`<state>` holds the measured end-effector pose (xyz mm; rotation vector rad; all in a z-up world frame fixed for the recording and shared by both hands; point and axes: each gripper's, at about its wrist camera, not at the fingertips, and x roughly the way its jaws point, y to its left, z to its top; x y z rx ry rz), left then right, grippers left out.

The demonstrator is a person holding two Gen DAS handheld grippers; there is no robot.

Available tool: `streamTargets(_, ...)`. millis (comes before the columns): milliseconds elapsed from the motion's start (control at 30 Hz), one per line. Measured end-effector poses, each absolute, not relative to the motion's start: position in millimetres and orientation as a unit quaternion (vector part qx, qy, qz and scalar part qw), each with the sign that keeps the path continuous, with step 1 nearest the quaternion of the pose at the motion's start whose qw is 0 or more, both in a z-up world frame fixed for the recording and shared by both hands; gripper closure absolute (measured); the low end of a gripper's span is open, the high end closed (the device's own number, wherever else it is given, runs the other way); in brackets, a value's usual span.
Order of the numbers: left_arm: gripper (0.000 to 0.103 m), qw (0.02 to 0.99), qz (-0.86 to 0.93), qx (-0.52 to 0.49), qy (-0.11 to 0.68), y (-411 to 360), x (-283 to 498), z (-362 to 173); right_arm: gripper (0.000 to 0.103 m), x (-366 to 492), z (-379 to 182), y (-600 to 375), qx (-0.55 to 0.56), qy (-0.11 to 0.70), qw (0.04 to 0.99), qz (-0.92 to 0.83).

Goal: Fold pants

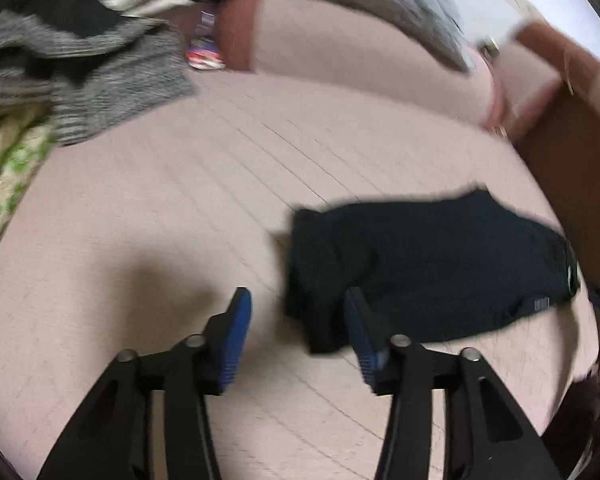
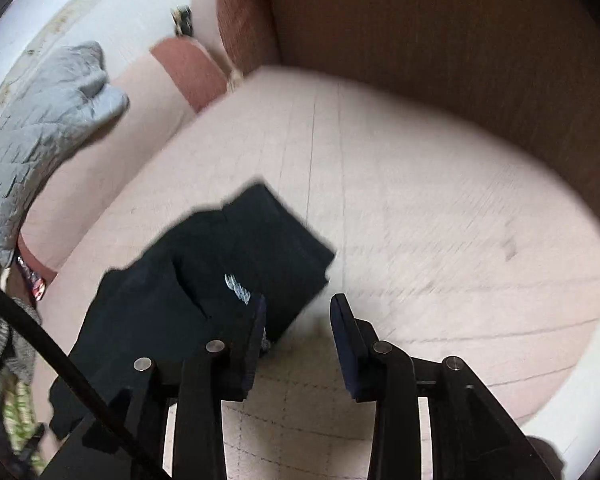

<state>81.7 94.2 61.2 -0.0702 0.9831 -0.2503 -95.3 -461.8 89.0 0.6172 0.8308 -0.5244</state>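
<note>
Well, your black pants (image 1: 428,268) lie folded up on the pale pink bed cover (image 1: 180,220), near the brown headboard (image 2: 440,60). There is a small white mark (image 2: 238,283) on them, too blurry to read. Your left gripper (image 1: 298,320) is spread wide and holds nothing. Your right gripper (image 2: 298,320) is also apart and empty, just beside the pants. Only your left view shows the grey knit sweater (image 1: 100,80). Both show a grey quilt (image 2: 40,128).
</note>
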Motion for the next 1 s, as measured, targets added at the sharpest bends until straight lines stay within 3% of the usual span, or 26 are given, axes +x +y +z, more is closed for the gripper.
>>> streamTargets(200,0.049,0.84,-0.086,-0.171,0.507,146,103,41,0.062,-50,118,-383,0.237,0.409,0.877,-0.09)
streamTargets(400,0.049,0.822,-0.125,-0.199,0.519,138,102,32,0.062,9,81,-216,0.171,0.485,0.845,0.146)
streamTargets(533,0.049,0.822,-0.12,-0.191,0.523,131,102,29,0.062,33,46,-170,0.276,0.53,0.777,0.198)
streamTargets(767,0.049,0.817,-0.131,-0.208,0.521,134,104,29,0.061,62,2,-172,0.442,0.53,0.711,0.134)
streamTargets(800,0.049,0.818,-0.13,-0.21,0.519,135,105,30,0.062,64,-5,-174,0.459,0.534,0.702,0.108)
streamTargets(833,0.049,0.818,-0.128,-0.214,0.518,137,105,31,0.082,66,-7,-175,0.468,0.532,0.698,0.102)
streamTargets(867,0.049,0.819,-0.127,-0.219,0.516,139,105,32,0.095,69,-7,-173,0.475,0.527,0.696,0.111)
streamTargets(1000,0.049,0.821,-0.122,-0.237,0.505,149,105,34,0.097,65,38,-172,0.465,0.463,0.732,0.183)
